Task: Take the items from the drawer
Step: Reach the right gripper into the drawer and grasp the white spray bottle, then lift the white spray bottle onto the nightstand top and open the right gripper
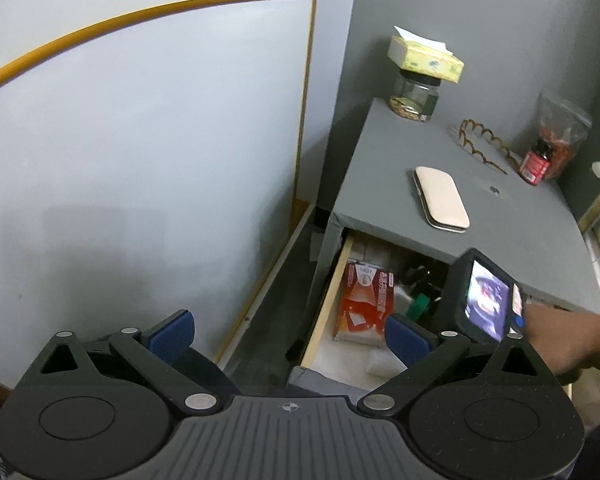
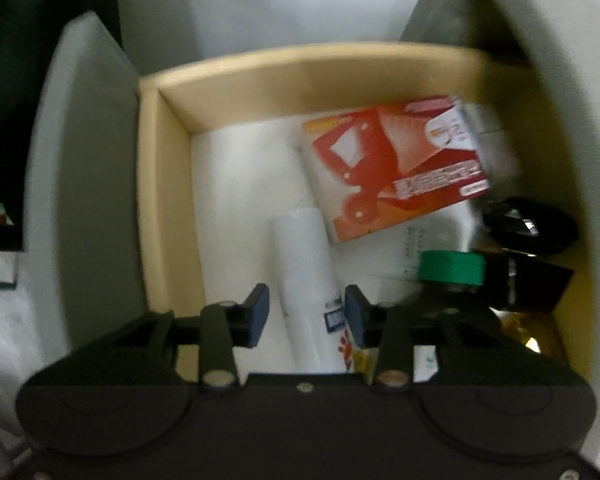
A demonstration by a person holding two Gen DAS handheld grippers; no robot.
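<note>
The wooden drawer (image 2: 168,200) stands pulled out under a grey bedside table. On its white liner lie a white tube (image 2: 306,264), a red-and-white box (image 2: 392,168), a green-lidded jar (image 2: 452,266) and some black items (image 2: 528,228). My right gripper (image 2: 306,312) points straight down into the drawer. The tube runs between its blue pads with a narrow gap on each side, so it stands open. In the left wrist view the drawer (image 1: 328,300) and the box (image 1: 366,300) show from outside. My left gripper (image 1: 288,336) is wide open and empty, over the drawer's near corner.
The grey table top (image 1: 380,152) carries a beige case (image 1: 442,200), a glass jar (image 1: 414,96) with a tissue box (image 1: 426,56) on it, a scalloped hair hoop (image 1: 484,140) and a red bottle (image 1: 534,164). A person's forearm (image 1: 572,340) reaches in from the right. A pale panel fills the left.
</note>
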